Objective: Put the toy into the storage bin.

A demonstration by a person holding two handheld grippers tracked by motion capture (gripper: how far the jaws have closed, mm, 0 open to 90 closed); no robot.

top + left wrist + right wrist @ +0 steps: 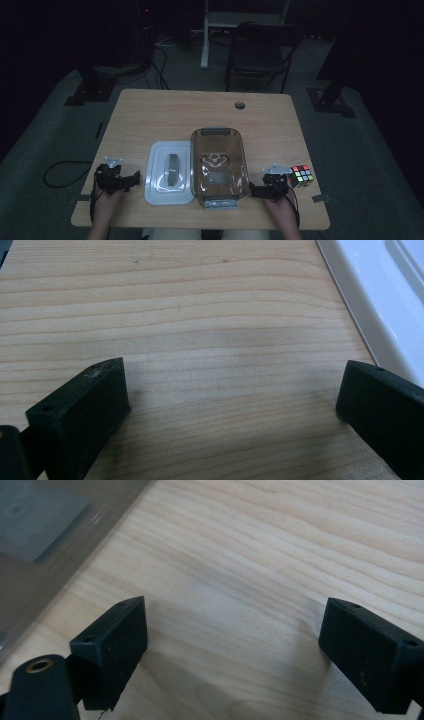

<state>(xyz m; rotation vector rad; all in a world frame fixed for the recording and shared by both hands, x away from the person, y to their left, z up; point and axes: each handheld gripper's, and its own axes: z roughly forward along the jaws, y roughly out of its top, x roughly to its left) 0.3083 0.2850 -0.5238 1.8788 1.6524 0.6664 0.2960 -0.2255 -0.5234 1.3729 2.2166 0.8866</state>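
In your left gripper view the white lid (372, 300) is cut off at the right edge. In your right gripper view the brown container (55, 545) runs off the left, its contents blurred.

A light wooden worktop (150, 107) carries the items, with a round cable hole (240, 105) near its far edge. A multicoloured puzzle cube (301, 175) sits near the right edge of the worktop. Beyond the worktop, a dark folding chair (260, 47) stands on the grey floor (360, 150), cables (160, 65) trail across it, and a white post (204, 35) rises beside the chair.
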